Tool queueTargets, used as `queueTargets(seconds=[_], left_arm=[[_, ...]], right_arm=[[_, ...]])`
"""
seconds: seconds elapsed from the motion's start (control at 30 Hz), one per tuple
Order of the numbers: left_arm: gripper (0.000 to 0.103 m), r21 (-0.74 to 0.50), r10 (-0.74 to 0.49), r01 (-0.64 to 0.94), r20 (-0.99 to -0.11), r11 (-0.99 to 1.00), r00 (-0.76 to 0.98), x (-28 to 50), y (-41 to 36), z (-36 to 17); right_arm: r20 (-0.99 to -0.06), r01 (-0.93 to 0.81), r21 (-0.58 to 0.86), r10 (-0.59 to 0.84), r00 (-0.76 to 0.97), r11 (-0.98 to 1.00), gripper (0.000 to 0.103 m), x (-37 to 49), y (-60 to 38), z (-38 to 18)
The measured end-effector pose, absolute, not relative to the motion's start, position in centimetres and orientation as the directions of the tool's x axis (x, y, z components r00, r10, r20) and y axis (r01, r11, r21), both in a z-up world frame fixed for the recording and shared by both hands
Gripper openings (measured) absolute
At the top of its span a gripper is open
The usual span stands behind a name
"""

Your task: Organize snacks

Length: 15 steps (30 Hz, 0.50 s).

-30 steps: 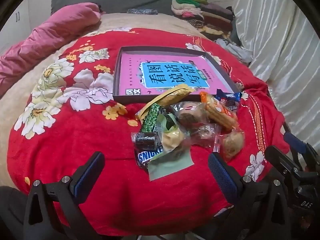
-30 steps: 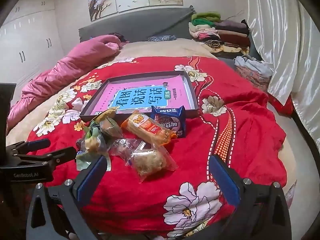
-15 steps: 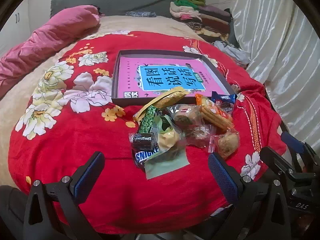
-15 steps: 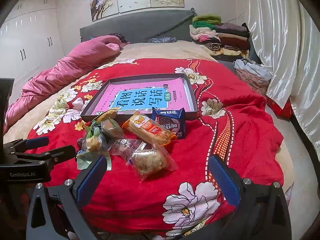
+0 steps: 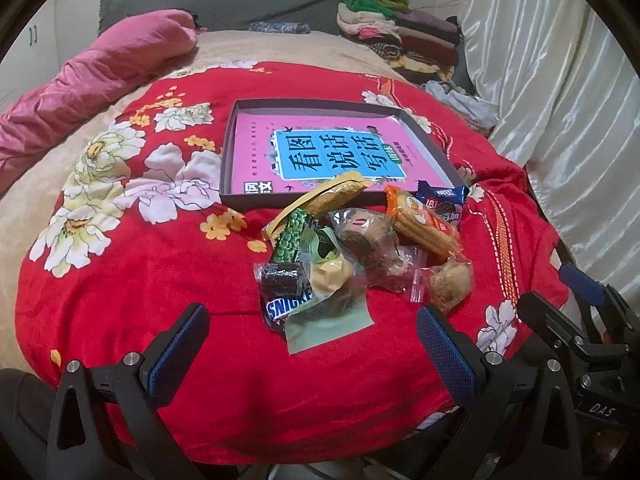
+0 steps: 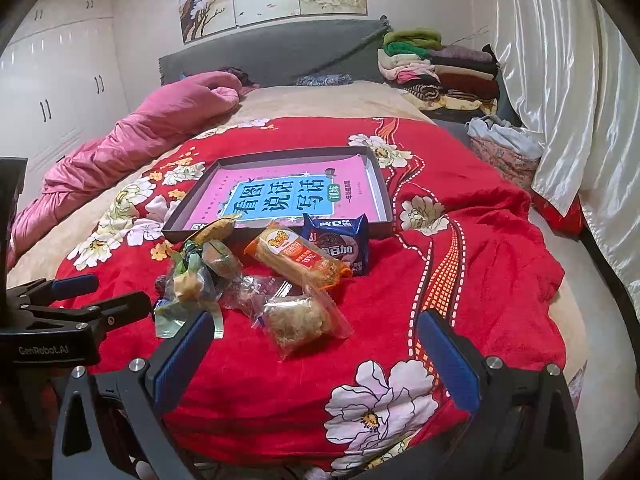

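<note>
Both grippers are held with jaws spread wide and nothing between them: the left gripper [image 5: 312, 340] is poised low over the near edge of the bed, and the right gripper [image 6: 316, 344] is held just beside it, to the right. A pile of snacks [image 5: 360, 248] is seen on the red floral blanket [image 5: 140, 272], directly ahead of both grippers. About nine packets can be counted, though some overlap: a Snickers bar [image 5: 286, 306], a dark wrapped square [image 5: 282, 278], a green pea packet [image 5: 292, 240], a yellow packet [image 5: 336, 196], a pale green pouch [image 5: 330, 320], two clear-wrapped cakes [image 6: 294, 320], an orange packet [image 6: 298, 260] and a blue biscuit packet [image 6: 338, 242]. One shallow dark tray [image 5: 228, 160] lies just behind the pile; only a pink book [image 5: 328, 152] is held in it, and the yellow packet leans over its front rim. Open blanket is left to the left and right of the pile. One stack of folded clothes [image 6: 436, 68] is seen far behind.
</note>
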<state>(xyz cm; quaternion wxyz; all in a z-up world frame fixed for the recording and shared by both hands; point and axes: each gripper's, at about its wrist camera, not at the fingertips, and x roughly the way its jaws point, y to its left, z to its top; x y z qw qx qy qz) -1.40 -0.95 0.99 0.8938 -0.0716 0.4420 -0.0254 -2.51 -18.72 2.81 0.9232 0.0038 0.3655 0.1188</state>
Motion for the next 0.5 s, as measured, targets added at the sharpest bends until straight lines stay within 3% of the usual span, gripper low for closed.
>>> queueTargets(seconds=[0.5], left_arm=[[0.103,-0.149,-0.111,-0.013,-0.787,0.989,0.606,-1.54,-1.17,1.04]], right_arm=[[-0.68,-0.217,0.1,0.226,0.697,0.971,0.103,-2.51,-18.75,2.55]])
